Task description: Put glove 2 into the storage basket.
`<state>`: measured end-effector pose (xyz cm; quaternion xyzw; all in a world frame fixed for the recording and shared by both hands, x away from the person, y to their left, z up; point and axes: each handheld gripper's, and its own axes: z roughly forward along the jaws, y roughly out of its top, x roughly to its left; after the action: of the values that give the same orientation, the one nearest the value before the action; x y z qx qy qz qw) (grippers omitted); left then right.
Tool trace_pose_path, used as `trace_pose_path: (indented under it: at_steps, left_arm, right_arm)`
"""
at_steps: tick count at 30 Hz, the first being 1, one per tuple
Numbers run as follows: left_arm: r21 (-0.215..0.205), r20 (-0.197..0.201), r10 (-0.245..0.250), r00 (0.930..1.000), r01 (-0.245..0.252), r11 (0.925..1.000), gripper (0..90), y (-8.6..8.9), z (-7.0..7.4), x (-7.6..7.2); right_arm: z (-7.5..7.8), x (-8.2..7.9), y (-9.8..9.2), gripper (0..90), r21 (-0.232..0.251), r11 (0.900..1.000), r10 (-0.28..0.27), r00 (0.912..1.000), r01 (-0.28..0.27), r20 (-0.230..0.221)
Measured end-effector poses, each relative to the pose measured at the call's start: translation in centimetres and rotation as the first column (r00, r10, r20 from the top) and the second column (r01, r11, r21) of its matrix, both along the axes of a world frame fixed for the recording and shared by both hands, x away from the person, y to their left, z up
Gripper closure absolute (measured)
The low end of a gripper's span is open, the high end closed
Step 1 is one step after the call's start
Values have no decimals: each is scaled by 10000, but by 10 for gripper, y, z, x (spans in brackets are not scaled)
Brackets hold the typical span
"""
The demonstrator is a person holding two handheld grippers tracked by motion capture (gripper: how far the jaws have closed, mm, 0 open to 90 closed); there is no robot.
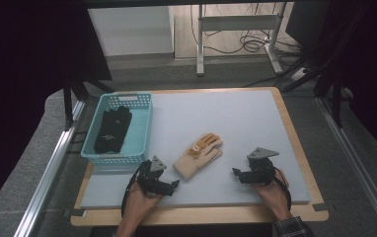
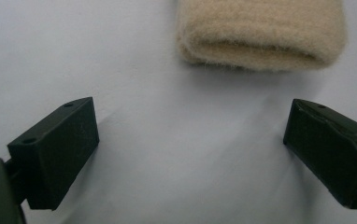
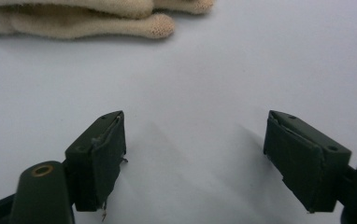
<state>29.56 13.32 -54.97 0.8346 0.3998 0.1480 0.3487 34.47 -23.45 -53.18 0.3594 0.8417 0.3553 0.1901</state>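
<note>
A beige knitted glove (image 1: 198,156) lies flat on the pale grey mat (image 1: 236,118), its cuff toward the near left. My left gripper (image 1: 175,185) rests just short of the cuff, pointing right, jaws wide apart. In the left gripper view the rolled cuff (image 2: 260,35) sits beyond the open left gripper (image 2: 190,149), with bare mat between its jaws. My right gripper (image 1: 236,173) stands to the right of the glove, pointing left. In the right gripper view the glove's fingertips (image 3: 158,23) lie at the top left, apart from the open right gripper (image 3: 195,158), which holds nothing.
A turquoise plastic basket (image 1: 139,138) stands at the mat's left edge with a black glove (image 1: 111,129) inside. The mat lies on a wooden board (image 1: 201,215). Metal rails (image 1: 48,173) run along both sides, and a frame with cables (image 1: 241,34) stands beyond the far edge.
</note>
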Motion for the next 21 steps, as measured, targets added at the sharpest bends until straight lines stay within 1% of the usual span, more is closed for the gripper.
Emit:
trace_pose_path:
  at_steps: [2, 5, 14, 19, 21]
  left_arm:
    - [-34, -48, 3, 10000, -3, 10000, 37, 0, 0, 0]
    - [-36, -80, 7, 10000, -7, 10000, 37, 0, 0, 1]
    - [-116, -100, 38, 9999, -39, 9999, 38, 0, 0, 1]
    - [-142, -141, -91, 9999, 89, 9999, 63, 4, 2, 2]
    - [-396, -393, -66, 9992, 51, 9992, 68, 6, 4, 3]
  right_arm:
    - [-1, 1, 0, 184, -29, 10000, 18, 10000, -18, -77]
    - [-1, 3, -1, 174, 74, 10000, -45, 9997, 47, -245]
    - [-1, 2, -1, 169, 36, 10000, -69, 9998, 70, -189]
    - [-1, 2, -1, 169, 35, 10000, -71, 9998, 72, -188]
    - [-1, 2, -1, 169, 14, 10000, -64, 9998, 64, -176]
